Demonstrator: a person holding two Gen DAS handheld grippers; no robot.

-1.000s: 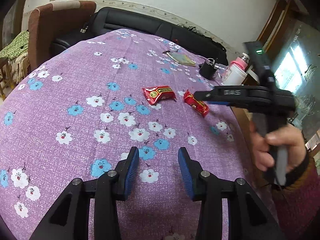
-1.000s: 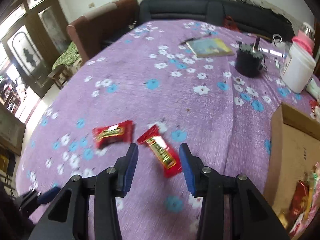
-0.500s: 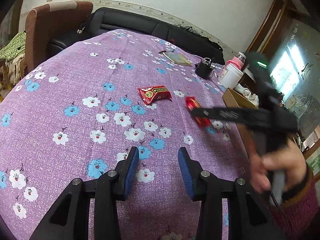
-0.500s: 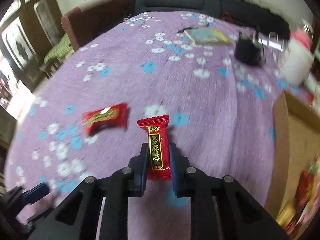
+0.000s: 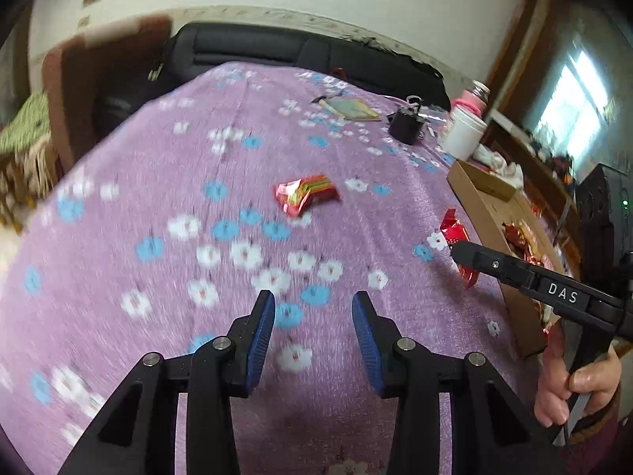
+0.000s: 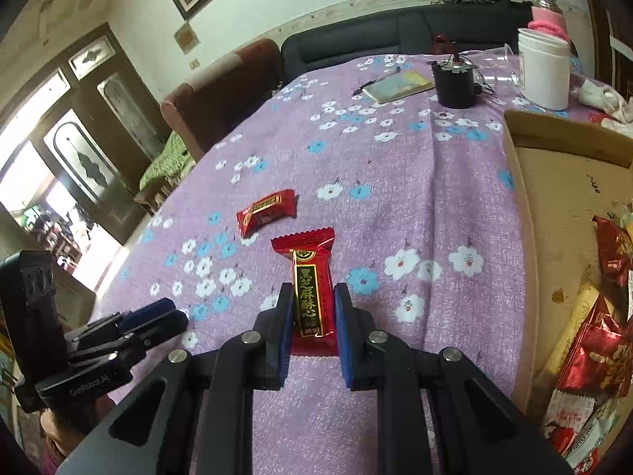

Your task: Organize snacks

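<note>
My right gripper [image 6: 312, 308] is shut on a red snack packet with gold lettering [image 6: 310, 273], lifted off the purple flowered tablecloth [image 6: 356, 150]. From the left wrist view the same packet [image 5: 455, 233] shows at the tip of the right gripper [image 5: 461, 253], close to the cardboard box [image 5: 478, 194]. A second red packet [image 6: 267, 211] lies flat on the cloth, also seen as the blurred red packet [image 5: 306, 194] ahead of my left gripper [image 5: 312, 316]. The left gripper is open with nothing between its blue pads and hovers over the cloth.
The cardboard box [image 6: 561, 166] at the right holds several snack packets [image 6: 593, 348]. Farther back stand a black cup [image 6: 453, 83], a white jar [image 6: 544, 71] and a notebook [image 6: 399, 85]. A dark sofa [image 6: 395, 39] borders the far table edge. A hand [image 5: 573, 384] grips the right tool.
The right gripper closed on the gold-lettered packet, lifted it and carried it right toward the box. The left gripper rose slightly and stayed open.
</note>
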